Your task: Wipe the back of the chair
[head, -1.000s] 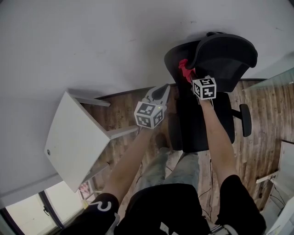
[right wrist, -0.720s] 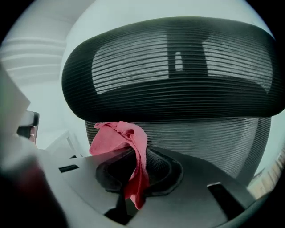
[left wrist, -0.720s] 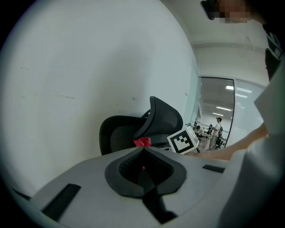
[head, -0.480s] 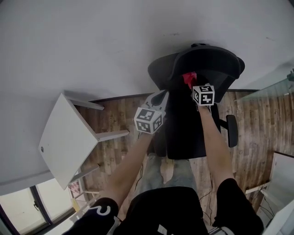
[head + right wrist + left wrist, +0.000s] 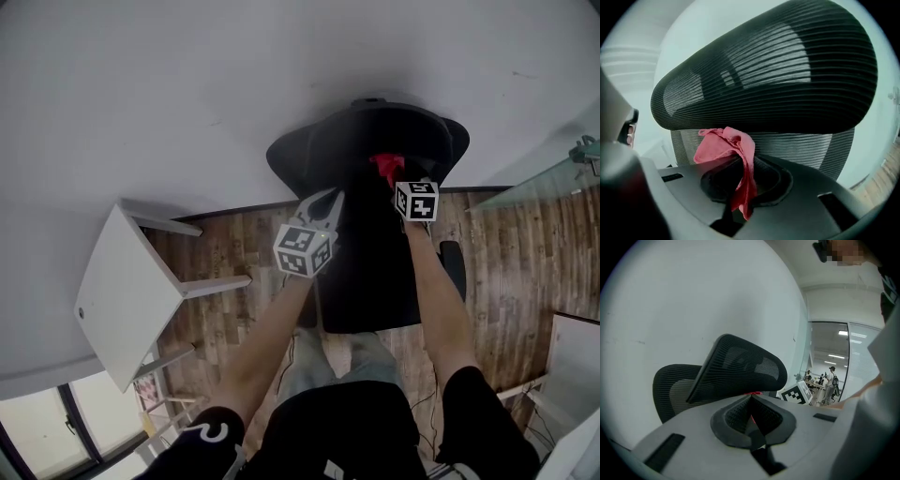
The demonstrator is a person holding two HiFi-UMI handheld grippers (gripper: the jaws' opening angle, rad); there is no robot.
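The black mesh chair (image 5: 361, 141) stands against the white wall, with its headrest (image 5: 764, 70) above the backrest (image 5: 792, 145). My right gripper (image 5: 392, 180) is shut on a red cloth (image 5: 727, 144), which is bunched against the mesh just under the headrest. The red cloth (image 5: 384, 166) also shows in the head view at the middle of the chair's back. My left gripper (image 5: 328, 199) hovers left of the chair, jaws together with nothing between them. In the left gripper view the left gripper (image 5: 751, 400) points at the headrest (image 5: 740, 369) and backrest (image 5: 675, 385).
A white table (image 5: 131, 291) stands at the left over the wooden floor (image 5: 234, 244). A glass partition (image 5: 534, 187) runs along the right, and white furniture (image 5: 577, 356) sits at the lower right. The person's legs are right behind the chair's seat.
The chair has shifted left and toward the middle of the head view. The right gripper has kept the red cloth on the chair's back. The left gripper stays shut beside it.
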